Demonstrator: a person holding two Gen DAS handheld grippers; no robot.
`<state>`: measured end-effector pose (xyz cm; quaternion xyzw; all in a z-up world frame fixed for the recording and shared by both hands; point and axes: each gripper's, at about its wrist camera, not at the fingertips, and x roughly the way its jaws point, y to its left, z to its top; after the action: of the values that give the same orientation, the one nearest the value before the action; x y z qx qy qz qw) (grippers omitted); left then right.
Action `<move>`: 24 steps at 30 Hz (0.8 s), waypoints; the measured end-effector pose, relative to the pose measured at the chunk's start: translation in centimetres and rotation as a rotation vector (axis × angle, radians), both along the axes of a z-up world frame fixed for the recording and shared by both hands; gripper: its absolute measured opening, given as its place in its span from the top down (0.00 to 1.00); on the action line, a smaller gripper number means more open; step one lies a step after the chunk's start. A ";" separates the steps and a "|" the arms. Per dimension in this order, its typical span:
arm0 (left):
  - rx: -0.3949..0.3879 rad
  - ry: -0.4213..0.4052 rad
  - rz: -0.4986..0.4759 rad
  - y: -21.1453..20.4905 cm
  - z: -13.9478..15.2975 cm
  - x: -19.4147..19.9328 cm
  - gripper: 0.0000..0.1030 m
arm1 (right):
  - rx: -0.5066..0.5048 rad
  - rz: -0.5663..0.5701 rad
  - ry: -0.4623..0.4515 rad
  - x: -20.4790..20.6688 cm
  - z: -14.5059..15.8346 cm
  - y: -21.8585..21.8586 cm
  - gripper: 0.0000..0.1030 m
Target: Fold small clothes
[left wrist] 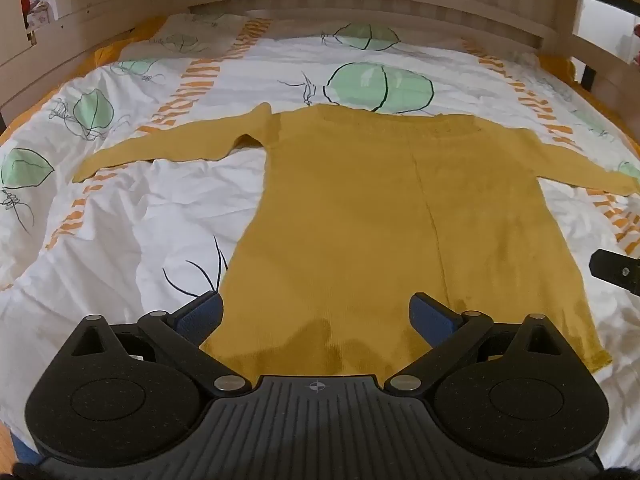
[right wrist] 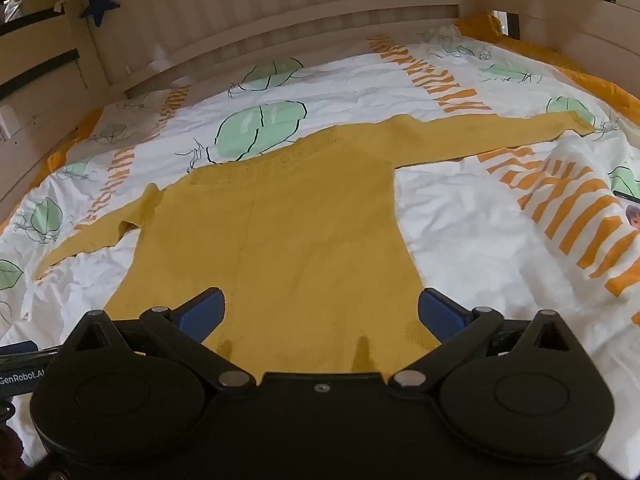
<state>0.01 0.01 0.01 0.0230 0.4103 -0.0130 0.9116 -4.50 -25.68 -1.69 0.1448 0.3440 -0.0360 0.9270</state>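
- The sweater (left wrist: 352, 216) lies flat on the bed (left wrist: 132, 216), sleeves spread, hem nearest; folding looks not yet begun.
- Left gripper (left wrist: 316, 312) and right gripper (right wrist: 320, 312) hover over the hem, jaws wide, holding nothing.
- Next probably: pinch a sleeve or side edge (thin knit, so catch only the sweater).
- Only the right view shows the blue star (right wrist: 100, 3).
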 end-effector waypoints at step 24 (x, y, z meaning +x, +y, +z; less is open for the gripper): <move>0.005 0.042 0.002 0.4 -1.4 0.7 0.02 | -0.007 0.031 0.049 0.9 -0.8 0.9 0.01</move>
<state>0.72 0.44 -1.39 0.0248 0.4295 -0.0114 0.9026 -3.57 -24.79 -2.54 0.1354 0.3688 -0.0261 0.9192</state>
